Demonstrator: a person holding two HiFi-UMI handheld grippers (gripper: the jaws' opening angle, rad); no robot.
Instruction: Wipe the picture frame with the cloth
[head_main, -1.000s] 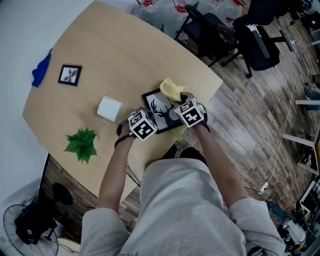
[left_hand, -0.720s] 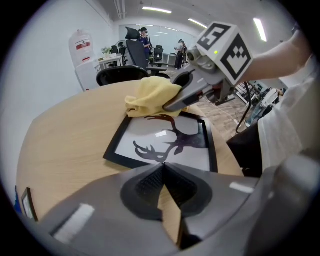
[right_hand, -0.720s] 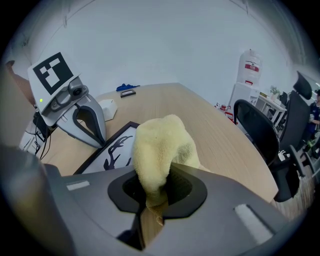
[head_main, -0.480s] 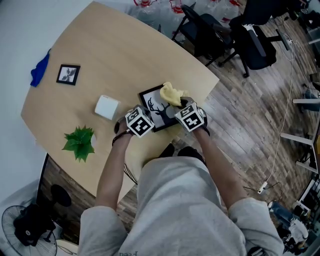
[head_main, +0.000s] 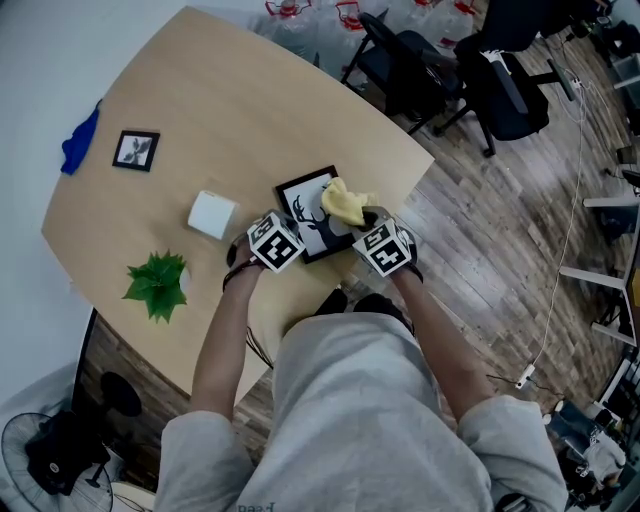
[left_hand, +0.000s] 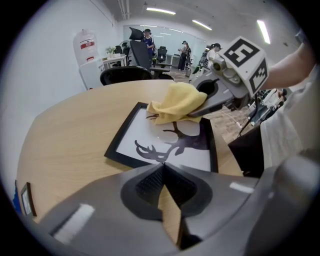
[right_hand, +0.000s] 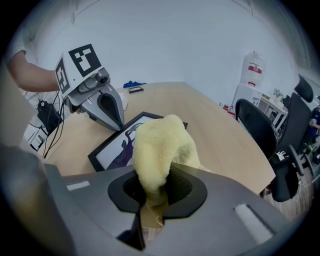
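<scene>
A black picture frame (head_main: 305, 215) with a deer silhouette lies flat near the table's front edge, also in the left gripper view (left_hand: 150, 145) and the right gripper view (right_hand: 112, 150). My right gripper (head_main: 362, 217) is shut on a yellow cloth (head_main: 345, 203), which rests on the right part of the frame's glass (left_hand: 176, 102) (right_hand: 160, 145). My left gripper (head_main: 298, 233) is shut with nothing between its jaws; its tips (left_hand: 162, 164) sit at the frame's near edge.
On the wooden table (head_main: 250, 110) stand a white box (head_main: 214, 215), a green plant (head_main: 158, 285), a small black frame (head_main: 137, 149) and a blue cloth (head_main: 80, 140) at the far left edge. Black office chairs (head_main: 420, 60) stand beyond the table.
The right gripper has drawn the yellow cloth from the frame's far corner down toward me across the glass. The left gripper has stayed at the frame's near edge.
</scene>
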